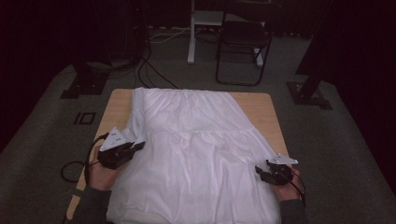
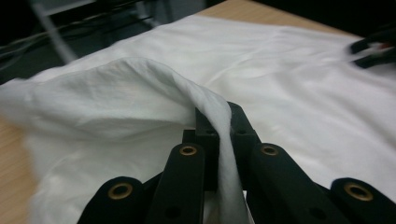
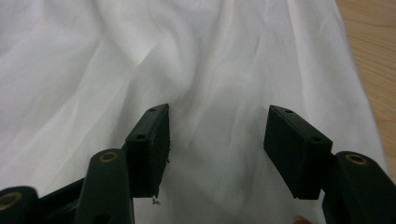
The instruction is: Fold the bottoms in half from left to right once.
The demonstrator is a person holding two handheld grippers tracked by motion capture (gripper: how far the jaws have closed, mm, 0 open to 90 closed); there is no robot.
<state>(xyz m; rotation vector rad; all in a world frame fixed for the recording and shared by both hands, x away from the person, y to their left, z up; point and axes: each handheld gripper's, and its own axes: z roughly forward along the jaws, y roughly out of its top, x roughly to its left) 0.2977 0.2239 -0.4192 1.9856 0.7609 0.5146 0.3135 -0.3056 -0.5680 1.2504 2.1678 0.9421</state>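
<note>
A white cloth (image 1: 196, 149) lies spread over most of the wooden table (image 1: 119, 100). My left gripper (image 1: 138, 145) is at the cloth's left edge, shut on a pinched fold of the white cloth (image 2: 140, 93), which rises off the table toward the jaws. In the left gripper view the fabric runs between the two black fingertips (image 2: 205, 123). My right gripper (image 1: 259, 173) hovers over the cloth's right side near the front. Its jaws stand open in the right gripper view (image 3: 217, 135), with the cloth (image 3: 140, 56) lying below them and nothing between them.
Bare wood shows along the table's left strip and right edge (image 1: 275, 126). Beyond the table are a folding chair (image 1: 243, 42), a white stand leg (image 1: 191, 37) and cables (image 1: 149, 70) on grey carpet. Black stand bases (image 1: 308, 93) sit at both sides.
</note>
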